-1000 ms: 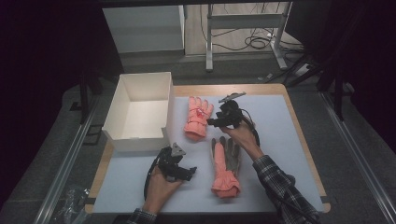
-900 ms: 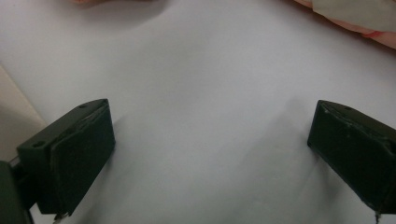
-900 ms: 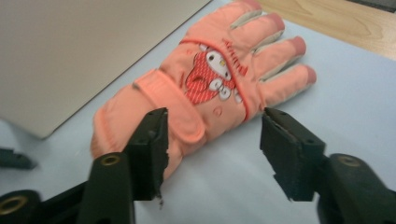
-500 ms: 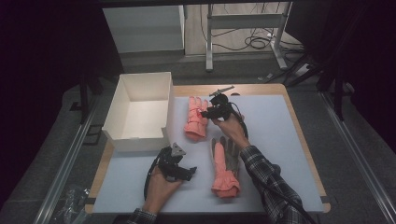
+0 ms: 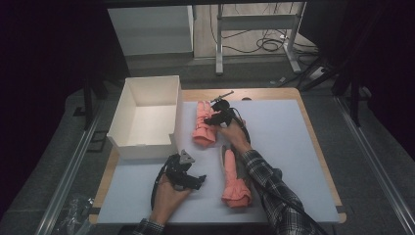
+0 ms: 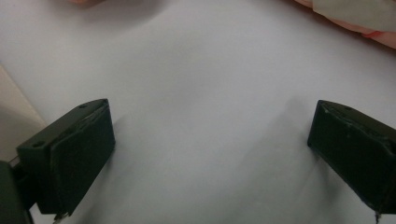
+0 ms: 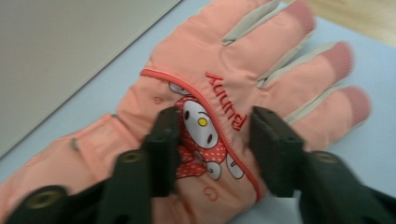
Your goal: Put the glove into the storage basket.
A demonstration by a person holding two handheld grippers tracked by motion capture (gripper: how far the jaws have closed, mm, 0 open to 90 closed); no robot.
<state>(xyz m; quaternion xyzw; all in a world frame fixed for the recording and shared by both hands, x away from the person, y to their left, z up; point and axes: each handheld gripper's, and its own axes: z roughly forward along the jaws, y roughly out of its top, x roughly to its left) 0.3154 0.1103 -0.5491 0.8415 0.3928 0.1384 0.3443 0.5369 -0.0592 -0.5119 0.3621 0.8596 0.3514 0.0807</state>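
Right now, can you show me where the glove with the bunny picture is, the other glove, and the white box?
glove with the bunny picture (image 7: 205,126), right gripper view, on the bunny's face.
other glove (image 5: 233,183), high view, on its pink back, near the cuff.
white box (image 5: 147,122), high view, on its bare inside floor.

We see the table lit evenly from overhead while its surroundings sink into darkness. Soft shadows pool beside the left gripper. Nearest the right gripper, everything blurs; the pink glove beyond stays only slightly sharper.
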